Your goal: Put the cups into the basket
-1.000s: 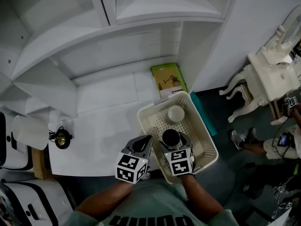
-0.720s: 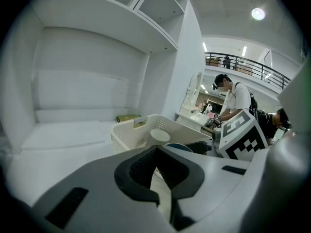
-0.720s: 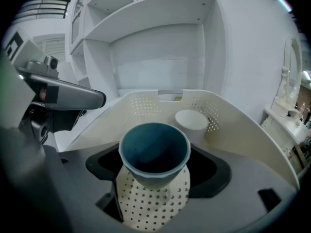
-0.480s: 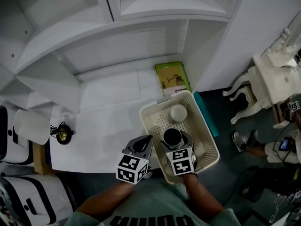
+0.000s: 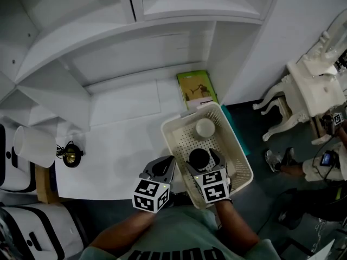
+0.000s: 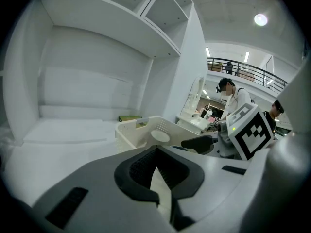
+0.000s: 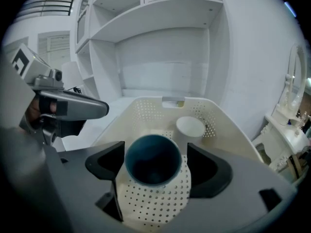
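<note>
A cream perforated basket (image 5: 172,145) stands at the right end of the white table. A white cup (image 5: 205,128) stands in its far half. Nearer me, a dark blue cup (image 5: 199,158) sits upright inside it, between the fingers of my right gripper (image 5: 203,162). In the right gripper view the blue cup (image 7: 153,159) touches the left jaw, and a narrow gap shows at the right jaw. The right gripper (image 7: 155,163) is open around it, with the white cup (image 7: 190,127) beyond. My left gripper (image 5: 162,168) hovers just left of the basket, shut and empty (image 6: 158,171).
A green book (image 5: 196,89) lies on the table behind the basket. A small brass lamp (image 5: 69,156) and a white shade (image 5: 33,146) stand at the table's left end. White shelves rise behind. A white ornate table (image 5: 314,85) and a person's legs are on the right.
The right gripper's marker cube has shifted slightly to the right while the blue cup stayed put in the basket. The left gripper has barely moved.
</note>
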`<state>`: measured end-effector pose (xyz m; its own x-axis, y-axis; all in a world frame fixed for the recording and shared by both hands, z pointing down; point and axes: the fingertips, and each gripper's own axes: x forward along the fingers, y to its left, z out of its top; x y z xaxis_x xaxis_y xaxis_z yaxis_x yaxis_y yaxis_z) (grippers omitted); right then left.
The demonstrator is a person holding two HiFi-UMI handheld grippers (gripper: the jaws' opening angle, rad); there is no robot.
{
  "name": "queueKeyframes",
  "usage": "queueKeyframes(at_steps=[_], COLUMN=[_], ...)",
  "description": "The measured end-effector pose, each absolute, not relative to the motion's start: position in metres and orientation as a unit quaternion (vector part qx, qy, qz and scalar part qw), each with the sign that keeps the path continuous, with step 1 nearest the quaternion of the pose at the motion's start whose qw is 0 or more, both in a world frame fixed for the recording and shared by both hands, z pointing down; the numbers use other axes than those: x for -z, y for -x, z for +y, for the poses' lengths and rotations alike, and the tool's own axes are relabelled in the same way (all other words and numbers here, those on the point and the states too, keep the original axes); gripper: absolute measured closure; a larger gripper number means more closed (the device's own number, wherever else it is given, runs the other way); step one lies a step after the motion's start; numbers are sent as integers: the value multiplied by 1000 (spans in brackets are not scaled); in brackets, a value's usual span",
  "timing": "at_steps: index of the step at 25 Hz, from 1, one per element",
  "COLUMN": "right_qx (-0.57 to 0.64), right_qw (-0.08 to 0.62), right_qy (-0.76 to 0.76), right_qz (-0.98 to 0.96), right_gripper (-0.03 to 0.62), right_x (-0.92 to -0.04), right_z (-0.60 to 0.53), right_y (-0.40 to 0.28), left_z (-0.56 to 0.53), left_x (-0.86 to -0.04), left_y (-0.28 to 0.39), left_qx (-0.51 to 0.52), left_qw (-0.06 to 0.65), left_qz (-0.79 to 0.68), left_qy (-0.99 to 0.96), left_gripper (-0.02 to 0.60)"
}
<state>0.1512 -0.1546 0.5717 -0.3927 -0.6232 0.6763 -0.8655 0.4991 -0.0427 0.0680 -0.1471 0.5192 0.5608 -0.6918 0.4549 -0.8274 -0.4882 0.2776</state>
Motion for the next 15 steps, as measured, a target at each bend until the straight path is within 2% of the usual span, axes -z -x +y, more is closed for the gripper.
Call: queueKeyframes(at_steps=[15], right_qx=[-150], right_qw=[219], right_qy=[-522], right_qz=[-810], right_gripper=[227], right_x=[-486], right_z=[-122], right_y=[-128], left_z=[-121], left_x=[-474], left_y=[-49], left_qx=[-129], left_qw=[183], left_qz=[-417], left_qy=[-881], left_gripper=[575])
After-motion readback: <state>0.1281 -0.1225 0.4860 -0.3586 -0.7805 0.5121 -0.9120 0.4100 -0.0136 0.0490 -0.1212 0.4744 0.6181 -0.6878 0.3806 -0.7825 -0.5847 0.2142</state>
